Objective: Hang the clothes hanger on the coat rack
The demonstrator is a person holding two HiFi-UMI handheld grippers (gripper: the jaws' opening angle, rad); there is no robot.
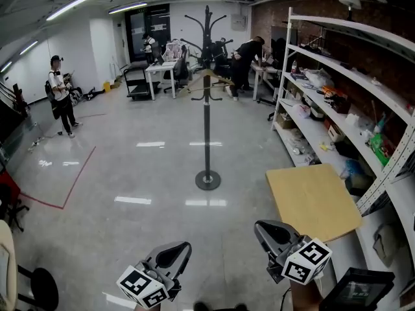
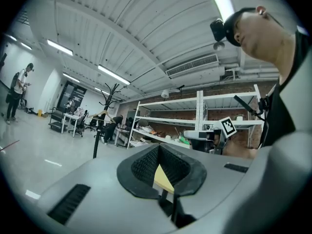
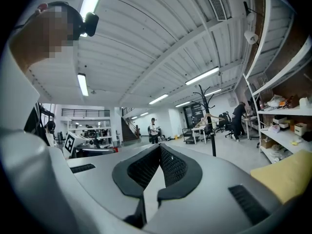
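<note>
Fingers [image 2: 141,167] meet on left gripper [image 2: 159,147], right gripper [image 3: 159,147]; distant hanger [image 1: 218,78] hardly discernible.

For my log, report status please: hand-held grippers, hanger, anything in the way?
Left hand-held gripper shut, empty; right hand-held gripper shut, empty. Clothes hanger already on coat rack, ahead. Nothing in the way; table at right.

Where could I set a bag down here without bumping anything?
The yellow tabletop beside the shelves is bare. The shiny floor is open all round the coat rack, out to the red line. Crowded: the shelves, and the far desks where people stand.
</note>
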